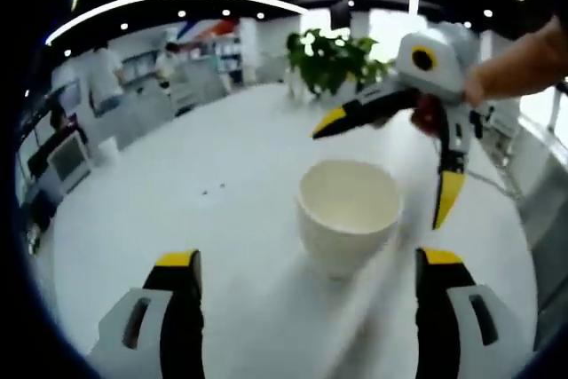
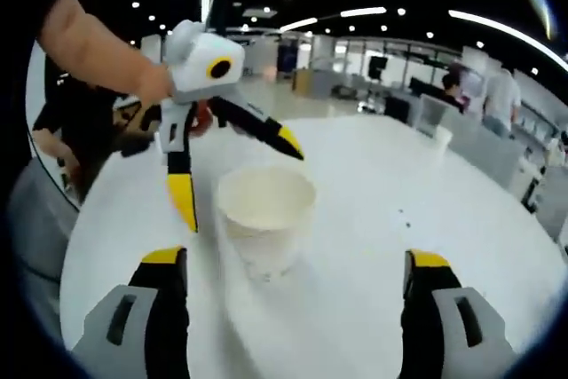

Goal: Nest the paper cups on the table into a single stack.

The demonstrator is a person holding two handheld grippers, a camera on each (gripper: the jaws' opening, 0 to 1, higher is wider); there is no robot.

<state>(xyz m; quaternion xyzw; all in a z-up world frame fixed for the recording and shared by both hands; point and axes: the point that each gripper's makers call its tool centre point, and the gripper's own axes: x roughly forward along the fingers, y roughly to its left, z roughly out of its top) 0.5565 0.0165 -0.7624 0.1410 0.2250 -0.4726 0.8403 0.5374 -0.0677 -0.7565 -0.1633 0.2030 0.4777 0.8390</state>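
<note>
One white paper cup [image 1: 348, 210] [image 2: 266, 210] stands upright, mouth up, on a round white table [image 1: 204, 219] [image 2: 382, 219]. In the left gripper view my left gripper [image 1: 308, 259] is open, its yellow-tipped jaws just short of the cup on either side. From the top right my right gripper [image 1: 383, 171] reaches in, open, its jaws spread over the cup's far rim. In the right gripper view my right gripper [image 2: 295, 257] is open in front of the cup. Opposite it, my left gripper [image 2: 238, 181] is open above the cup's far left side. Neither gripper holds anything.
A hand [image 1: 515, 68] holds the right gripper; an arm [image 2: 89, 42] holds the left one. A potted plant [image 1: 333, 59] stands past the table's far edge. People and desks [image 1: 106, 86] fill the background. A small white container [image 2: 441, 138] sits beyond the table.
</note>
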